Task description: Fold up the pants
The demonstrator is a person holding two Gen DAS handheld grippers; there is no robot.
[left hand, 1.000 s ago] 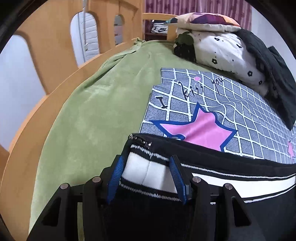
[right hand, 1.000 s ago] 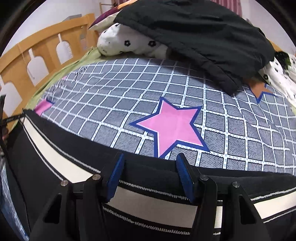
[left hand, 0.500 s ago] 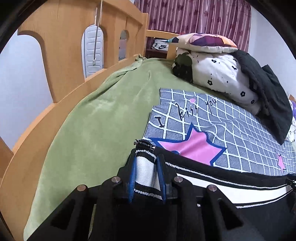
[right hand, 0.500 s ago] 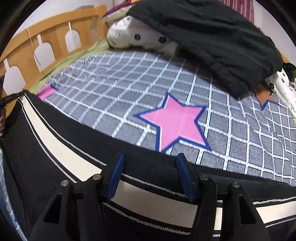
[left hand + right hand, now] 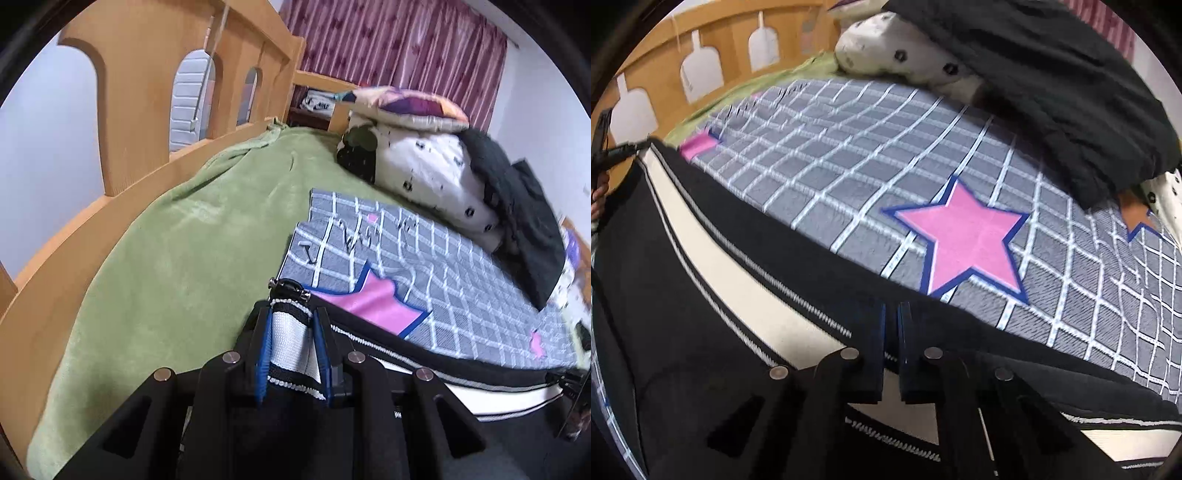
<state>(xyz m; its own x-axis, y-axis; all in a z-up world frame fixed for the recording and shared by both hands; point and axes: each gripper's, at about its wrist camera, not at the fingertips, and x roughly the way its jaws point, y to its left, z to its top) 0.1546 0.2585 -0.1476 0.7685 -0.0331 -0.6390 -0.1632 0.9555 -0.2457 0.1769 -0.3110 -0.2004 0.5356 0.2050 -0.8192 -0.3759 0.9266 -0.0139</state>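
1. While the pants [image 5: 424,365] lie stretched across the grid-and-star blanket [image 5: 461,273] on the bed, we hold them at two points along one white-striped edge.
2. Our left gripper [image 5: 291,343], at lower centre of its view, pinches the zippered corner, white band bunched between its blue pads.
3. Our right gripper [image 5: 891,332], at lower centre of its own view, has its pads pressed nearly together on the dark edge just above the stripe.
4. From the left gripper the garment's long axis runs toward the lower right of the frame; from the right, toward the upper left.
5. We judge the coming fold turns on keeping that shared edge taut, both hands equally placed.
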